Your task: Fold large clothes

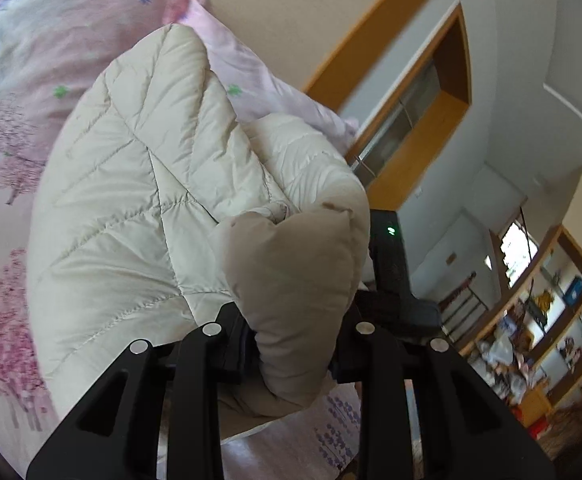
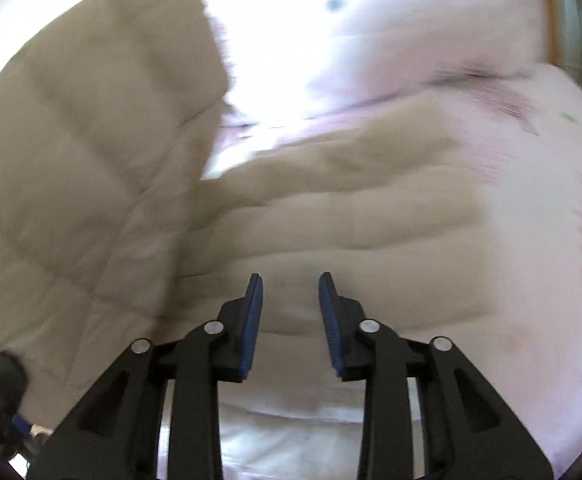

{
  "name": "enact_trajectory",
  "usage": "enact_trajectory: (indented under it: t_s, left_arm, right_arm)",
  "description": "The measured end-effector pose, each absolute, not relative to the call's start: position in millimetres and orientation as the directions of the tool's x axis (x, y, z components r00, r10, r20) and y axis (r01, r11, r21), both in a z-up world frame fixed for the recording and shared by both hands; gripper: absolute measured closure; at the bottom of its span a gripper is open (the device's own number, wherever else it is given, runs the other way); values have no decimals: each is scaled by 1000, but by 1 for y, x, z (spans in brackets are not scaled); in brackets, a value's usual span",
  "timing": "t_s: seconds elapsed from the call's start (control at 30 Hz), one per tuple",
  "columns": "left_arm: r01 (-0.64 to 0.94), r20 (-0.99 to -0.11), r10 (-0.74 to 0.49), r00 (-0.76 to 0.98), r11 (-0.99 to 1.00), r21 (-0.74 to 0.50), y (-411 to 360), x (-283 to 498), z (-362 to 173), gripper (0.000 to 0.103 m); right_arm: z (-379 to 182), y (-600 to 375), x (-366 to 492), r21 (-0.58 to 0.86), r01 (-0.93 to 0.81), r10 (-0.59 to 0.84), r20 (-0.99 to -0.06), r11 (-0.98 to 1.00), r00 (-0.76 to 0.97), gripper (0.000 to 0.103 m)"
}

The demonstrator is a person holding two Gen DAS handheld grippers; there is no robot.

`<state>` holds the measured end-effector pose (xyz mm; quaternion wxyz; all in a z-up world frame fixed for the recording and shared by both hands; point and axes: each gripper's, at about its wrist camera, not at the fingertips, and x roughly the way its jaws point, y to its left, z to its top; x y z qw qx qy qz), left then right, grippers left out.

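One quilted jacket (image 1: 131, 184), two hand-held grippers, left hand-held gripper (image 1: 295, 344) clamping it

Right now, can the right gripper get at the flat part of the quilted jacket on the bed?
Probably yes. The right gripper is open and empty, just above the flat part of the quilted jacket, with nothing between them.

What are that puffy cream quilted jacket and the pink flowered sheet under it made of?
Puffy cream quilted jacket: likely thin matte synthetic shell over soft filling, judging by its stitched, puffed panels. Pink flowered sheet: probably printed cotton-like woven cloth, flat and matte; the fibre is unclear.
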<state>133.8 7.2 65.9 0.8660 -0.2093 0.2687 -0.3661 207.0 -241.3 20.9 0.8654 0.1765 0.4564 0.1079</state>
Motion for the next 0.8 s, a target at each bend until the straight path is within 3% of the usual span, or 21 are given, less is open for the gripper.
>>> enact_trajectory:
  t_s: [0.2, 0.27, 0.37, 0.43, 0.53, 0.67, 0.8]
  left_arm:
    - [579, -392, -780, 488, 625, -524, -46, 140, 52, 75]
    - [586, -415, -756, 506, 654, -479, -57, 138, 50, 75]
    - [579, -459, -724, 515, 689, -436, -66, 141, 43, 75]
    - [583, -501, -697, 513, 711, -393, -73, 141, 36, 75]
    - [605, -537, -665, 519, 729, -319, -85, 138, 27, 75]
    - [630, -569, -611, 550, 751, -198, -103, 131, 23, 71]
    - [651, -598, -556, 578, 756, -73, -122, 125, 20, 60]
  right_arm:
    - [-11, -246, 238, 482, -22, 434, -766, 876, 474, 80]
    - [-13, -250, 245, 492, -51, 457, -758, 869, 467, 86]
    - [-4, -277, 235, 498, -42, 452, -745, 866, 491, 87]
    - [12, -306, 220, 476, -3, 394, -724, 880, 566, 83]
    - [37, -350, 191, 456, 96, 275, -677, 885, 682, 69]
    - [62, -361, 162, 561, -16, 387, -550, 828, 740, 60]
    - [69, -344, 181, 614, -199, 561, -478, 763, 676, 59]
